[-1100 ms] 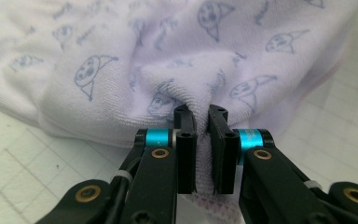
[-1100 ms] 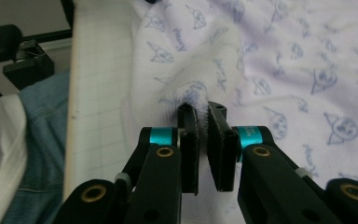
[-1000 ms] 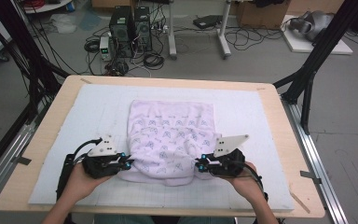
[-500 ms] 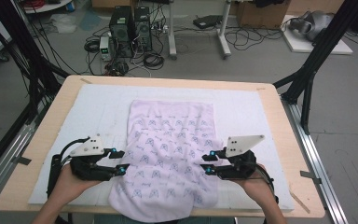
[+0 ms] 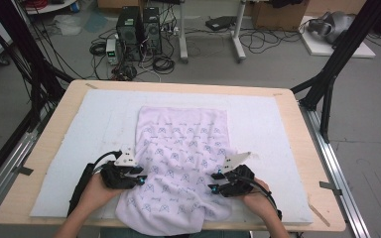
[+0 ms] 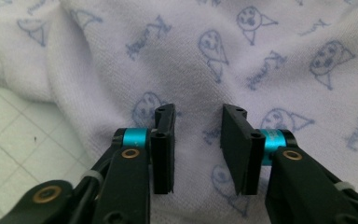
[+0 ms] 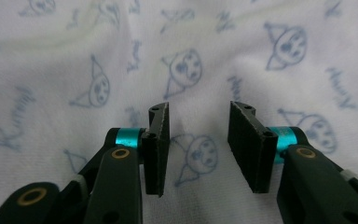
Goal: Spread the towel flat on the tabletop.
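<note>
A pale lilac towel [image 5: 183,144] printed with small blue faces lies spread on the white mat, its near edge rumpled and reaching the table's front. My left gripper [image 5: 142,180] rests over the towel's near left part. In the left gripper view the gripper [image 6: 197,148] has its jaws apart above the towel [image 6: 261,56], with nothing between them; they have just been closing. My right gripper [image 5: 212,182] is over the near right part. In the right gripper view the gripper [image 7: 199,145] also stands open above the towel [image 7: 214,46], gripping nothing; its jaws have just been opening.
A white padded mat [image 5: 89,124] covers most of the wooden table [image 5: 297,124]. A strip of mat [image 6: 9,140] lies left of the towel's edge. Computer towers [image 5: 139,25] and cables stand on the floor beyond the table. Black frame legs [image 5: 327,84] flank it.
The towel went from bunched to pulled out long toward the near edge. Both grippers let go of its corners, opened, and came down and inward over the cloth.
</note>
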{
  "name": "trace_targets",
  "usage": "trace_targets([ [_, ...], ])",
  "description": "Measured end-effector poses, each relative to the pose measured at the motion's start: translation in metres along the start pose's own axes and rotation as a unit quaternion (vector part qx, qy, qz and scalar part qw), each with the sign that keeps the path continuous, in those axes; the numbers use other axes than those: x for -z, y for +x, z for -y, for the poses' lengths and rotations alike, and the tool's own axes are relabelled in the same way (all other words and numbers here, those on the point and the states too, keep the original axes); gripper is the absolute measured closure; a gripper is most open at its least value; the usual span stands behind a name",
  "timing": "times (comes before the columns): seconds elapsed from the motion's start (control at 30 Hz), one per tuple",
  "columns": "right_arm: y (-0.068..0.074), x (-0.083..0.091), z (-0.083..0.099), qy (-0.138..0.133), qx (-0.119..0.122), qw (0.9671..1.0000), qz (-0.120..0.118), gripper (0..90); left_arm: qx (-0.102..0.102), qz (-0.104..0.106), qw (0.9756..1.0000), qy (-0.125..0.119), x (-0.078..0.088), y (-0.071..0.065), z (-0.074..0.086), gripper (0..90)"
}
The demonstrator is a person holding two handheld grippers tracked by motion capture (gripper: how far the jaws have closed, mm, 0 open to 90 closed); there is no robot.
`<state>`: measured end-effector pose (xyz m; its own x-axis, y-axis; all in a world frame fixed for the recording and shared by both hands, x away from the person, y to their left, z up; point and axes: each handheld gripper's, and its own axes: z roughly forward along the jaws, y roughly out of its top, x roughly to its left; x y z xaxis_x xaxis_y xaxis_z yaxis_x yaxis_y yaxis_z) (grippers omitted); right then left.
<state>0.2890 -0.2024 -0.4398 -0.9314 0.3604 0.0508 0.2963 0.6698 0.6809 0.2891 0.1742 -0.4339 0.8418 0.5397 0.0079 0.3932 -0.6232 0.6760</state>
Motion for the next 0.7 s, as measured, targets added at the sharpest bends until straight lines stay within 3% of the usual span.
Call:
trace_targets([
  [0.1,-0.002,0.0,0.004,-0.018,-0.011,0.9998,-0.001,64.3,-0.011,0.003,0.9999,0.001,0.001,-0.003,0.0,77.8],
  [0.2,-0.001,0.001,0.004,-0.017,-0.004,0.9998,-0.004,78.0,-0.019,0.001,0.9998,0.002,0.001,-0.006,0.0,84.2],
  [0.3,0.001,0.001,0.003,-0.014,0.002,0.9998,-0.01,83.3,-0.02,0.003,0.9998,0.003,0.002,-0.008,0.0,86.7],
  [0.5,0.003,0.003,0.002,-0.018,0.004,0.9996,-0.02,86.4,-0.008,0.016,0.9995,-0.025,0.011,-0.011,0.005,87.2],
  [0.7,0.013,0.007,-0.001,-0.026,0.013,0.9993,-0.025,86.5,-0.005,0.018,0.9993,-0.033,0.02,-0.018,0.015,89.2],
])
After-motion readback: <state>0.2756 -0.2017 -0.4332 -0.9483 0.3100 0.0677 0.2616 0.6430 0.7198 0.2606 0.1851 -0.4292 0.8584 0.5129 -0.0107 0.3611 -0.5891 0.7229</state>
